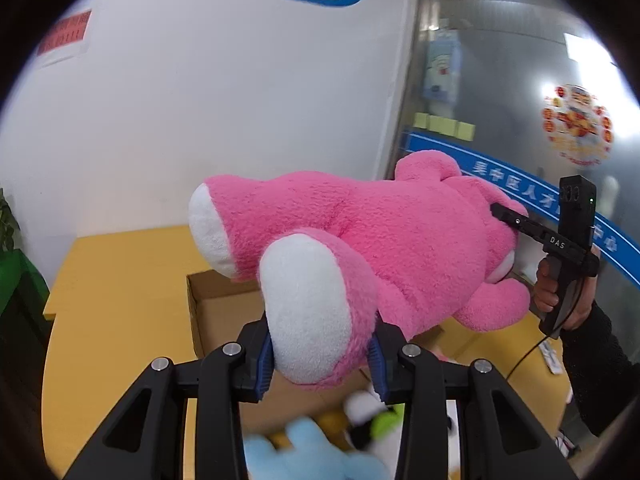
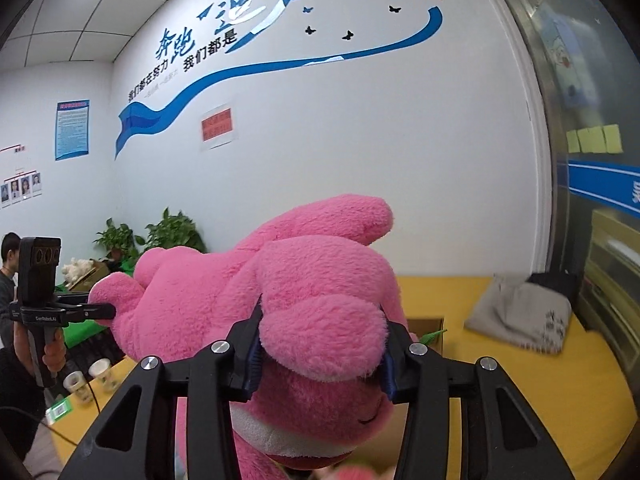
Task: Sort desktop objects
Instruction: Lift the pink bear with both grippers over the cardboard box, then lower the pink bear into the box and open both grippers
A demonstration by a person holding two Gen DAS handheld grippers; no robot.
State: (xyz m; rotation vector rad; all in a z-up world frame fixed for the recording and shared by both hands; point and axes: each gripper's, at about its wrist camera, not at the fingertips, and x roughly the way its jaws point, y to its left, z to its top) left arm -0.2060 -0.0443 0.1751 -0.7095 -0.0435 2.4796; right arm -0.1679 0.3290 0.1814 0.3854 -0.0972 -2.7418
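A big pink plush bear [image 1: 360, 236] with white foot soles hangs in the air between both grippers, above an open cardboard box [image 1: 224, 308]. My left gripper [image 1: 320, 354] is shut on one of its feet. My right gripper [image 2: 320, 354] is shut on the bear's ear at its head [image 2: 320, 320]. The right gripper also shows in the left wrist view [image 1: 500, 210], at the bear's head. The left gripper shows in the right wrist view [image 2: 108, 312], at the bear's foot.
The box holds a light blue plush [image 1: 304, 456] and a white, black and green toy [image 1: 372, 416]. It stands on a yellow table [image 1: 120, 280]. A grey cushion [image 2: 524, 316] lies at the table's right. Paper cups [image 2: 90, 378] stand at its left. A glass door [image 1: 520, 80] is at the right.
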